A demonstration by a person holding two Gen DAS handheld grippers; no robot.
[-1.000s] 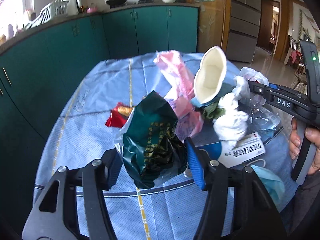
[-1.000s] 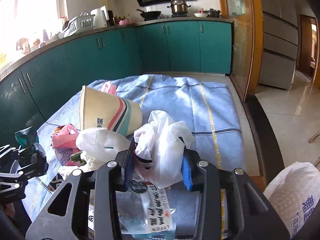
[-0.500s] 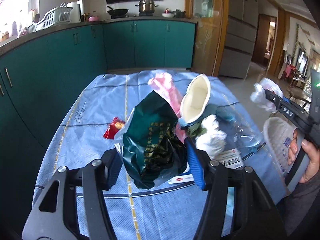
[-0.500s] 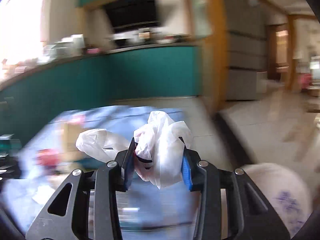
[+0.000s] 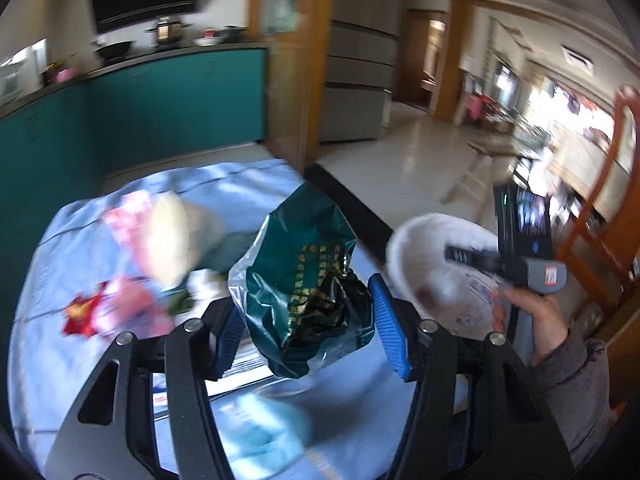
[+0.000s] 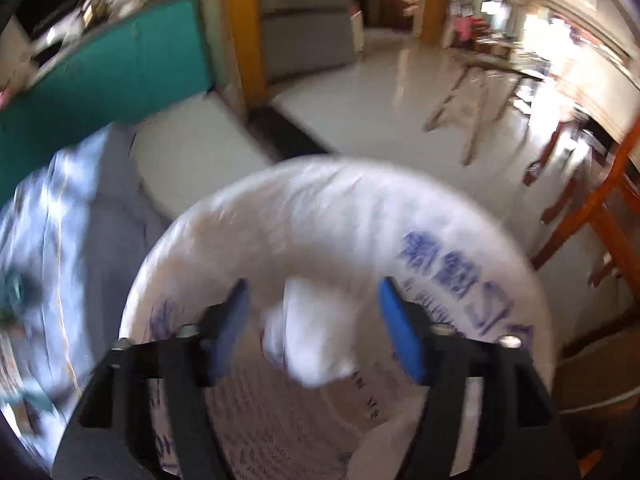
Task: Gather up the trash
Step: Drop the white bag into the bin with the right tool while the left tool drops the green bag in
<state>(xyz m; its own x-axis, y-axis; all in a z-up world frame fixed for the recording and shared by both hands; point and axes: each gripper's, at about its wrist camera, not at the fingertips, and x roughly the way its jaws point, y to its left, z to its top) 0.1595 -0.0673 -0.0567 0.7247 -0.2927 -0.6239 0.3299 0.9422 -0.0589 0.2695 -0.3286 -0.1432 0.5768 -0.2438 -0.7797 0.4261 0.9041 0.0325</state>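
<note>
Two grippers in play, both frames blurry. L gripper (image 5: 308, 320) is clamped on a dark green foil snack bag (image 5: 304, 280), crumpled, gold print on it, held above the blue tablecloth (image 5: 52, 360) near the table's right edge. R gripper (image 6: 314, 330) sits over the mouth of a white woven sack (image 6: 360, 208) w/ blue print; its blue pads are spread wide and a white plastic wad (image 6: 312, 340) shows between them w/o touching either pad, inside the sack's opening. Can't tell if the wad is resting on anything below. From the L wrist view the same sack (image 5: 412, 248) stands off the table's right side, w/ the R gripper (image 5: 472, 256) over its rim and the right hand (image 5: 532, 320) on the handle. Left on the cloth: paper cup (image 5: 176, 240) on its side, pink wrappers (image 5: 128, 308), red wrapper (image 5: 80, 312), light blue mask (image 5: 264, 432) near the front edge. Teal cabinets (image 5: 160, 100) behind.
</note>
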